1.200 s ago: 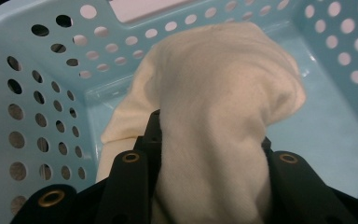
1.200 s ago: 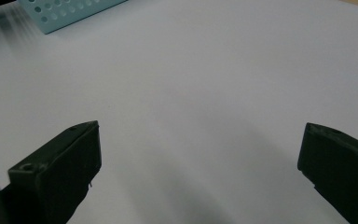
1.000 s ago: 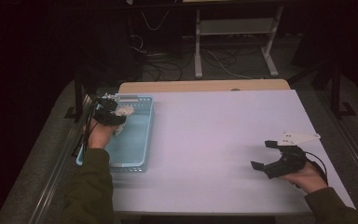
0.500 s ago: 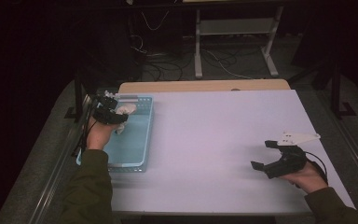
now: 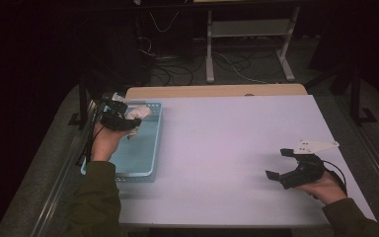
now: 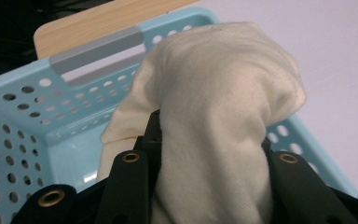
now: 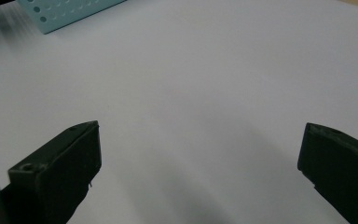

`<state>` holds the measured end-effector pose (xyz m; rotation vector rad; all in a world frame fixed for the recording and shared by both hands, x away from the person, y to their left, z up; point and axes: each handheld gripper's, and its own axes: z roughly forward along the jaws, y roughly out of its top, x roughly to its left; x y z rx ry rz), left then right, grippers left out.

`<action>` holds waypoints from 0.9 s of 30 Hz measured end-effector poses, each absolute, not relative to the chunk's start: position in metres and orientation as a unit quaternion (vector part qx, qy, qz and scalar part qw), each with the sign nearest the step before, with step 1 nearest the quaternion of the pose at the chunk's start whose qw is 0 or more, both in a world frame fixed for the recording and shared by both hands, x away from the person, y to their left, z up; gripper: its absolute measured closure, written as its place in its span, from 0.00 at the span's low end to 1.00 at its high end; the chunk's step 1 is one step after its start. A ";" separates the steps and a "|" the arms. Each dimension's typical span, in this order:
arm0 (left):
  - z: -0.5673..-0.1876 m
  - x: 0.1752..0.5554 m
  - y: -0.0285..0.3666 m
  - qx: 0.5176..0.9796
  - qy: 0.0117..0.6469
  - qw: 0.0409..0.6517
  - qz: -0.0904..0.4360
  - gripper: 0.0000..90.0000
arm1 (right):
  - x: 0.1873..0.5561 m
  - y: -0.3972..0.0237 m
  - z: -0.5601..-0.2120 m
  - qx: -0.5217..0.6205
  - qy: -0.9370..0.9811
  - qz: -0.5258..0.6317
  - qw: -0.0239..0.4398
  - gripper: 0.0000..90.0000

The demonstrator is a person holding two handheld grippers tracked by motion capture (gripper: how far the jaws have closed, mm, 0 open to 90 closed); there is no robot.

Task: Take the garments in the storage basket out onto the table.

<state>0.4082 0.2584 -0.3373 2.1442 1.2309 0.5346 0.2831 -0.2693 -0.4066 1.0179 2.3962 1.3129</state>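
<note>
A cream cloth is bunched between the jaws of my left gripper, which is shut on it and holds it above the light blue perforated basket. In the high view the left gripper hangs over the far end of the basket at the table's left, with the cloth showing white at its tip. My right gripper rests low over the white table near the front right, jaws wide apart with nothing between them. The right gripper faces bare tabletop.
The white tabletop stretches between the two hands. A wooden strip runs along the table's far edge. Beyond it lie cables and a metal stand on the dark floor. A corner of the basket shows far off in the right gripper view.
My left gripper has risen and shifted slightly toward the basket's far end, carrying the cloth with it. The right hand has kept still.
</note>
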 end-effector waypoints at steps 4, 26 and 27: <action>-0.332 0.403 0.250 0.814 0.449 0.311 0.198 0.69 | 0.283 -0.269 -0.407 0.347 0.817 0.448 0.112 0.00; -0.306 0.387 0.203 0.832 0.378 0.369 0.170 0.69 | 0.283 -0.270 -0.407 0.346 0.817 0.448 0.112 0.00; -0.306 0.387 0.200 0.833 0.375 0.370 0.168 0.69 | 0.283 -0.270 -0.407 0.346 0.817 0.448 0.112 0.00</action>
